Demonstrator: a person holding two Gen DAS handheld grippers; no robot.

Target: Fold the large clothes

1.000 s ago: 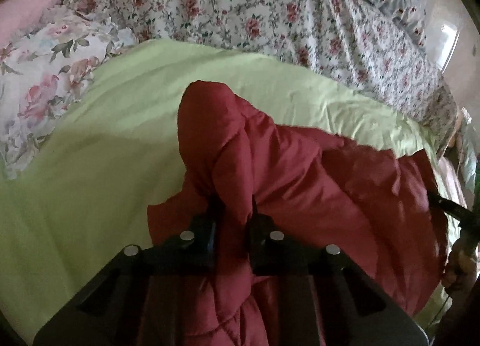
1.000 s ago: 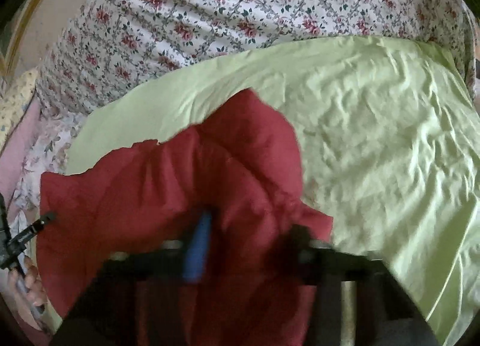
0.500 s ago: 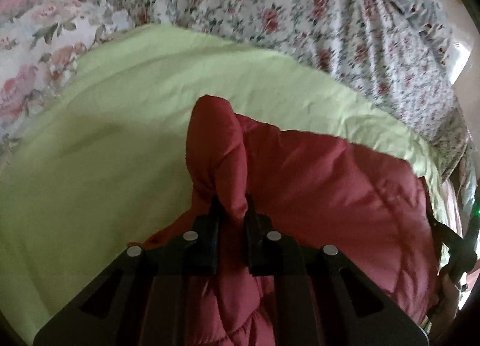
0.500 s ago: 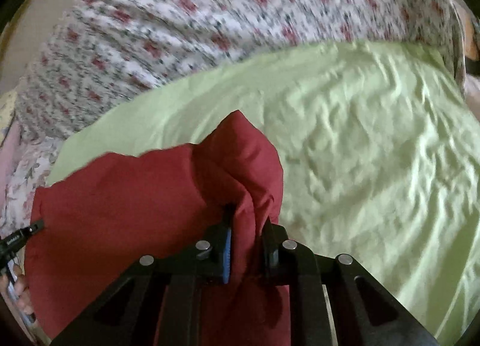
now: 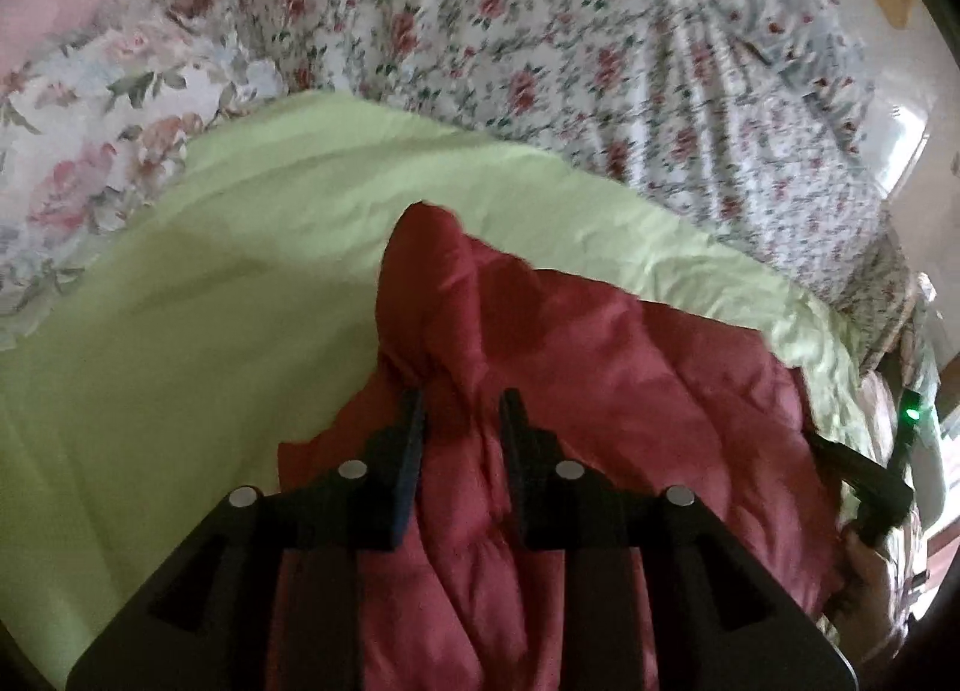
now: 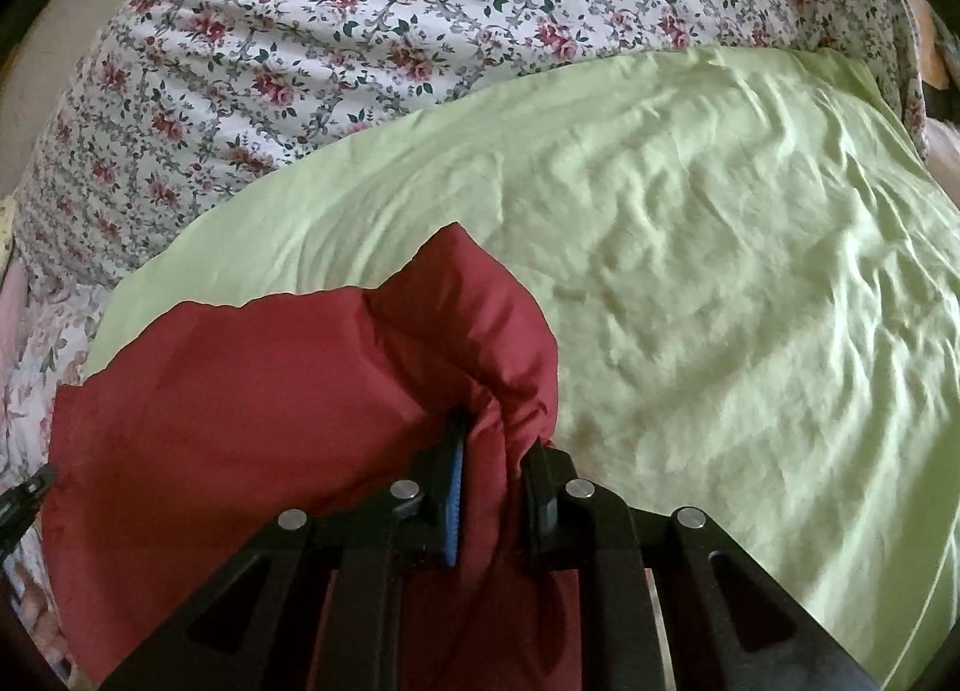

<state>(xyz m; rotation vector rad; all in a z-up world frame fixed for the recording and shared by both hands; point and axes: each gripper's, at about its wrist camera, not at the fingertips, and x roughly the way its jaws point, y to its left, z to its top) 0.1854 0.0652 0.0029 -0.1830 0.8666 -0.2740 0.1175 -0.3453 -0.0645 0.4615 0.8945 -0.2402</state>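
My left claw [image 5: 459,409] has just been opening: its jaws now stand apart with a ridge of the red jacket [image 5: 600,391] between them, and I see a dark gap beside the left finger, so the pads no longer pinch the cloth. My right claw [image 6: 501,451] is clamped on another bunched corner of the jacket [image 6: 270,391]; the fabric is squeezed tight between the blue-padded finger and the black one. In both views the corner pokes up past the fingertips as a rounded peak. The jacket is a puffy, quilted thing and lies spread on a light green sheet [image 6: 720,271], which covers the near part of the bed. Beyond the sheet lies a floral cover [image 6: 360,49] with small red roses. In the left view a pillow [image 5: 90,139] with larger pink flowers sits at the far left, touching the sheet's edge. At the right edge of the left view I see the black body of the other claw, with a small green light [image 5: 912,412] on it, near the jacket's far side. The left picture is somewhat blurred.
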